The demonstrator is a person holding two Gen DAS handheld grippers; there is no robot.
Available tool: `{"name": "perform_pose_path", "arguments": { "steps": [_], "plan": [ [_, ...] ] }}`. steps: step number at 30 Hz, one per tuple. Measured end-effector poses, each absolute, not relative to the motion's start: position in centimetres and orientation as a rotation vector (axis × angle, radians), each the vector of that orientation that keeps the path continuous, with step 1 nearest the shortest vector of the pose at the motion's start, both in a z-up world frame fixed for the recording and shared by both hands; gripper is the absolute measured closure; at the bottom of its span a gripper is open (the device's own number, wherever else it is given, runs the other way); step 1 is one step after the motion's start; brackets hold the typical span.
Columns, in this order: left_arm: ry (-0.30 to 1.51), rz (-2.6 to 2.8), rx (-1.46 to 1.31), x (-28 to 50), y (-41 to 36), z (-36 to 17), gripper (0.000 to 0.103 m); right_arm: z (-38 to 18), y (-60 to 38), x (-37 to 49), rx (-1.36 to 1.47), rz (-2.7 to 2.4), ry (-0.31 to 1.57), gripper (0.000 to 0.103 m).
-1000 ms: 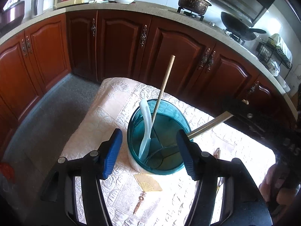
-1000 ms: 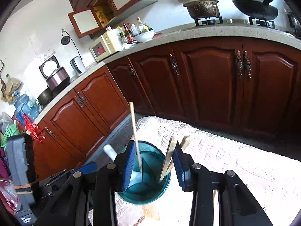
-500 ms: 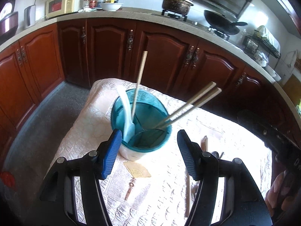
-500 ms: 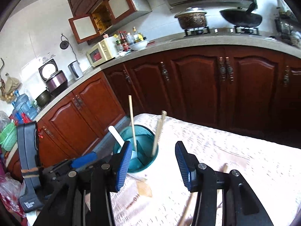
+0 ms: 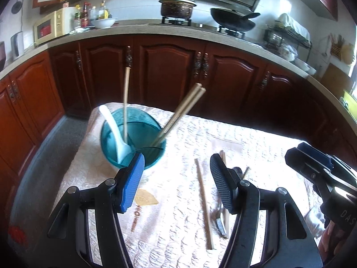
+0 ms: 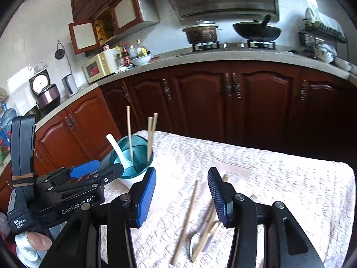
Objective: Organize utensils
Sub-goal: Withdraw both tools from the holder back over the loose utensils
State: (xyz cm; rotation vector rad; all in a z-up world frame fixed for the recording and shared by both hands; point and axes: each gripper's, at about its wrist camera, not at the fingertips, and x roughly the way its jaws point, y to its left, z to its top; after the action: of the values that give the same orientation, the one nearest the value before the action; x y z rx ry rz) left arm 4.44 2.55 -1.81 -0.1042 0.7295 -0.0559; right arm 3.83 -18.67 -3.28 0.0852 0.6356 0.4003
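A teal utensil holder (image 5: 133,143) stands at the table's far left corner; it also shows in the right wrist view (image 6: 132,158). It holds a white spoon (image 5: 113,131), a single chopstick (image 5: 126,105) and a pair of chopsticks (image 5: 180,114). More chopsticks (image 5: 204,203) and a metal utensil (image 5: 219,222) lie loose on the cloth; the right wrist view shows the chopsticks (image 6: 185,220) too. My left gripper (image 5: 176,183) is open and empty, near the holder. My right gripper (image 6: 180,197) is open and empty above the loose chopsticks.
The table wears a pale patterned cloth (image 6: 279,185). A tan fan-shaped charm (image 5: 145,199) lies on it near the left gripper. Dark wooden cabinets (image 5: 169,73) run behind the table, with floor (image 5: 44,163) to the left.
My right gripper let go of the pair of chopsticks into the holder and drew back, opening. Both grippers pulled away from the holder, bringing the loose chopsticks into view.
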Motion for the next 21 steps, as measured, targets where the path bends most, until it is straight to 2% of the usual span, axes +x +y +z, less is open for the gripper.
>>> {"name": "perform_pose_path", "arguments": {
  "steps": [1, 3, 4, 21],
  "plan": [
    [0.729, -0.063, -0.096, 4.4, 2.1, -1.8, 0.042, -3.2, -19.0, 3.5, 0.089, 0.385, 0.632, 0.055],
    [0.727, -0.079, -0.085, 4.2, 1.3, -1.7, 0.042, -3.2, -19.9, 3.0, 0.102, 0.363, 0.626, 0.046],
    [0.726, -0.085, -0.081, 4.2, 1.0, -1.7, 0.042, -3.2, -20.2, 2.8, 0.106, 0.355, 0.62, 0.045],
    [0.747, -0.134, -0.036, 4.8, -1.8, -2.5, 0.042, -4.6, -23.4, 2.7, 0.122, 0.236, 0.665, 0.045]
  ]
}}
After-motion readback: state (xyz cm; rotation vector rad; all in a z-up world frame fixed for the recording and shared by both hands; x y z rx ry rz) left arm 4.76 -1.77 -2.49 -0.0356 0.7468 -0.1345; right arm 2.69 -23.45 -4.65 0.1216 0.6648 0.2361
